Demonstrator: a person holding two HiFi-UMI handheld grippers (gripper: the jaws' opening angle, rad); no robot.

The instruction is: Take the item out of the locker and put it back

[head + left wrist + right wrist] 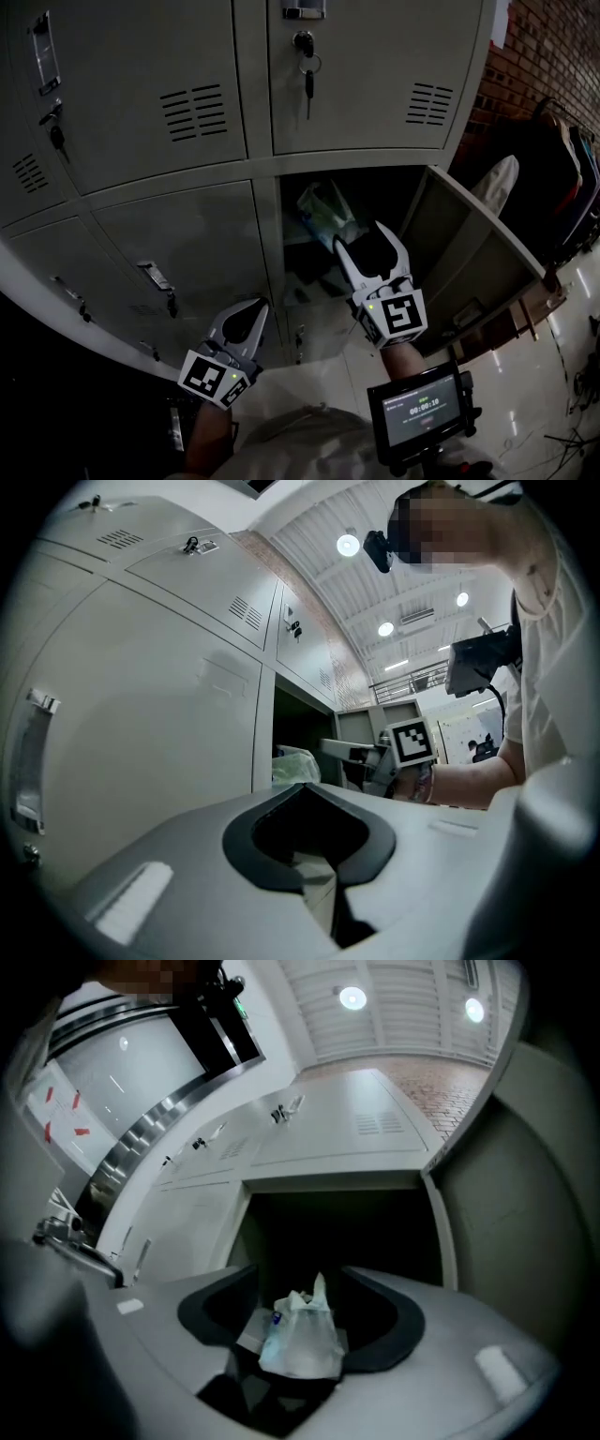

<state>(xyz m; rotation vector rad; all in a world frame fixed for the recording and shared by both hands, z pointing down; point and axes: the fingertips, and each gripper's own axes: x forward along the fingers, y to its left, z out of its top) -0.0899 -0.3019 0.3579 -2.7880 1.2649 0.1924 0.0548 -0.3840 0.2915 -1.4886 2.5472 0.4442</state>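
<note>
Head view:
- Bank of grey lockers seen from above. One locker [394, 192] at centre frame is open, its door [469, 253] swung out to the right.
- A pale plastic bag [323, 214] is seen inside the open locker, upper left of the dark opening, knotted top upward. Dark things lie beneath it; what they are cannot be told.
- The right hand-held gripper [364, 239] is held at the mouth of the locker, pointed inward. Its jaws are parted about halfway and nothing is gripped. The bag lies just beyond the left jaw tip.
- The left hand-held gripper [255, 311] is held lower left, before a closed locker door, well apart from the bag. Its jaw tips are closed together.
- Keys [306, 70] hang from the lock of the closed locker above.
- A small screen [417, 408] is seen at lower right; a brick wall [525, 56] at upper right.

Right gripper view: the bag [300, 1335] is framed between the parted jaws, resting in the locker; neither pad is pressed on it.

Left gripper view: jaw tips meet, with nothing between them. The bag [295, 764] is seen at centre, in the locker opening.
</note>
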